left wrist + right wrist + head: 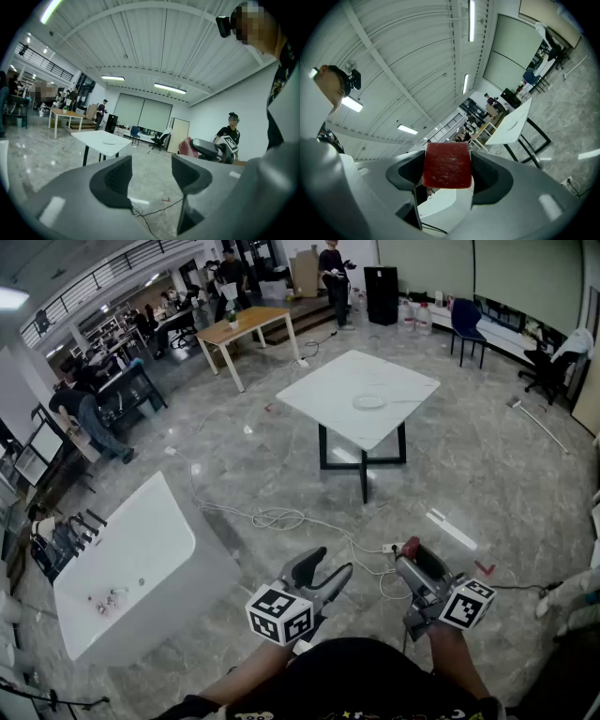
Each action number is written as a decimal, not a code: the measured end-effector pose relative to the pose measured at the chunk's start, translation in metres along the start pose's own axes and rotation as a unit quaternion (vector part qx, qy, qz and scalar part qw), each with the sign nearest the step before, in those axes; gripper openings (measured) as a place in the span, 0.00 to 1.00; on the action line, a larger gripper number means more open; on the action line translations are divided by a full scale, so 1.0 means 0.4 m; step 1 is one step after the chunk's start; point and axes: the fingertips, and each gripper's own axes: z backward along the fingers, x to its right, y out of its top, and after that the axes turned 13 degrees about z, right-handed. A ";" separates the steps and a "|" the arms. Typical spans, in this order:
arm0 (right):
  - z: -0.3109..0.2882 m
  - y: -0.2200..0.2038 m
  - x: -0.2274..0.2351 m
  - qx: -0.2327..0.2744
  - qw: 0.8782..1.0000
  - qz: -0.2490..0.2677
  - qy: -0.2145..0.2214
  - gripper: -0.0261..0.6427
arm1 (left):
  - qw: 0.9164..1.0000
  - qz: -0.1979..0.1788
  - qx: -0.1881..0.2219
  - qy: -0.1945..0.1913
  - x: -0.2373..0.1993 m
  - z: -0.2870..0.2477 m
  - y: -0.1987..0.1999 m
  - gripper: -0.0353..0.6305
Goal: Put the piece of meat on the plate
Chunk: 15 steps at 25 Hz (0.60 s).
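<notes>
Closest in, at the person's waist, the right gripper [414, 563] is clamped on the piece of meat [446, 165]. The meat is a red slab pinched flat between the 2 jaws, with its upper part standing clear of them. Held level and tight like this, it looks set for carrying rather than for placing. Just beside it, the left gripper [151, 176] has its 2 jaws spread wide with nothing between them, only floor showing through the gap. It appears idle, held out of the way while 1 hand does the job. Beyond both, a cable [272, 517] loops over the marble floor. Farther on stands the white table [403, 385], and on it the plate [369, 402], bare and well apart from the meat. The meat is not yet delivered, and in my judgement the person must first walk over to the table. Far behind, a wooden table [246, 324] and other people fill the hall.
</notes>
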 end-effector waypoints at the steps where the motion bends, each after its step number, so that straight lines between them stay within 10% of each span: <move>1: -0.019 0.016 -0.007 0.003 1.000 0.010 0.002 0.53 | 1.000 -0.006 0.005 -0.003 -0.005 -0.002 0.021 0.63; 15: -0.089 0.006 -0.017 0.004 1.000 0.027 -0.013 0.53 | 1.000 0.016 0.002 -0.004 -0.071 0.010 0.022 0.63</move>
